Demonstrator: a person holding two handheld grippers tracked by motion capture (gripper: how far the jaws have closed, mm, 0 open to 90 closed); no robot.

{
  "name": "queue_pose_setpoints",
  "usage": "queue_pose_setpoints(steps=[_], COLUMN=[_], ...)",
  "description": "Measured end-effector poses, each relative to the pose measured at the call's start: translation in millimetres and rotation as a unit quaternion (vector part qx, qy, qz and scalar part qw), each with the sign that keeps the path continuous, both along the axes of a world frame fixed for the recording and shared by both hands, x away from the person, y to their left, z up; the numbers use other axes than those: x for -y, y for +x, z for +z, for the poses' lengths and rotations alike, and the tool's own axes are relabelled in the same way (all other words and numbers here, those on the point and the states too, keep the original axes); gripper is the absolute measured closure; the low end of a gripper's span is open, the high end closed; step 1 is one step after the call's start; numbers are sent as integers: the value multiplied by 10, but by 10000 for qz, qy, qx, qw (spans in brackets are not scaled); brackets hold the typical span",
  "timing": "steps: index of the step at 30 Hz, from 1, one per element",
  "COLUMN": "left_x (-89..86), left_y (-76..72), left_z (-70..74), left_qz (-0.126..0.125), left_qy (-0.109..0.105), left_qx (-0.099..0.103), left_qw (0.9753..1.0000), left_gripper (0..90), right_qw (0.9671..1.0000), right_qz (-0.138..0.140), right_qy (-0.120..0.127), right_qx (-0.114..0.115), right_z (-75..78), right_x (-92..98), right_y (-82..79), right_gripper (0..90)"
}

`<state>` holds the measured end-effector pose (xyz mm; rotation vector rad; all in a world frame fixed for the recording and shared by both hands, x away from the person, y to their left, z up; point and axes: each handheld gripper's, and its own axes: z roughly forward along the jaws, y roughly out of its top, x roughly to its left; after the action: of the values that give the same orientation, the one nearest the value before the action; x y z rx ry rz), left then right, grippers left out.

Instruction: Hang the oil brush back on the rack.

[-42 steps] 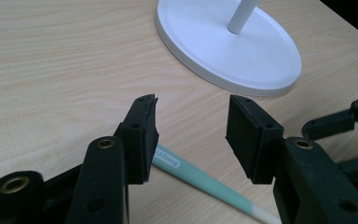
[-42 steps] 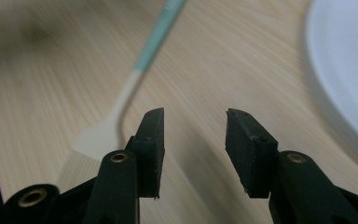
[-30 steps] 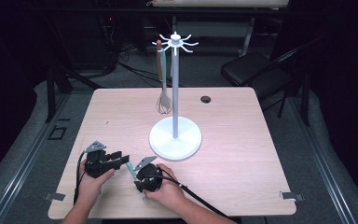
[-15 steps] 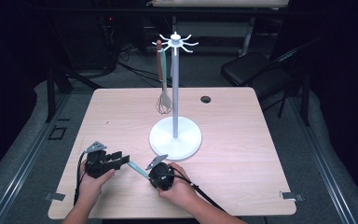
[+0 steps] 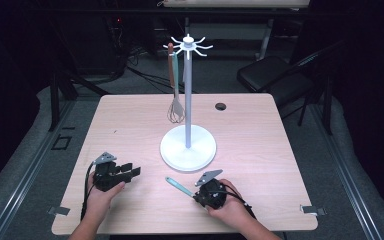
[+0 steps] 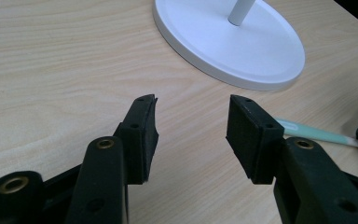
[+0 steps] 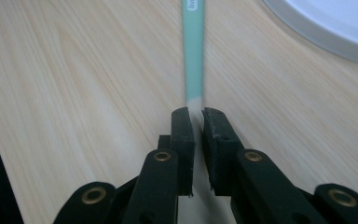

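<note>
Two tools: right (image 7: 196,122) clenched on teal utensil (image 7: 194,51) jutting ahead, left (image 6: 192,122) released

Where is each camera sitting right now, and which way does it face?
High view: above the person's side, facing forward and down on the table; both hands show.
Left gripper view: rides the left gripper, facing the stand base; open jaws.
Right gripper view: rides the right gripper, looking along the teal utensil.
Shared: teal utensil, stand base.
</note>
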<state>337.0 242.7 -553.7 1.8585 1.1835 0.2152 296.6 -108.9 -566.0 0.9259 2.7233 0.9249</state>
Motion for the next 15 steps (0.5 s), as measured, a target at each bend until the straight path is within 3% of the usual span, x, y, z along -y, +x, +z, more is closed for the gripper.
queue_pose_setpoints(steps=[2,6,15], left_x=[10,39,103], left_y=[0,-5,-24], left_z=[-4,-5,-8], left_qz=[-17,-71,-176], left_qy=[-4,10,-33], left_qx=[-11,-31,-26], left_qw=[10000,10000,9998], left_gripper=[525,525,525], right_qw=[10000,10000,9997], right_qz=[-11,-52,-114], right_qy=[-61,52,164], right_qx=[11,23,158], right_z=[6,-5,-10], right_x=[82,129,-59], right_y=[-28,-44,26], right_gripper=[828,771,763])
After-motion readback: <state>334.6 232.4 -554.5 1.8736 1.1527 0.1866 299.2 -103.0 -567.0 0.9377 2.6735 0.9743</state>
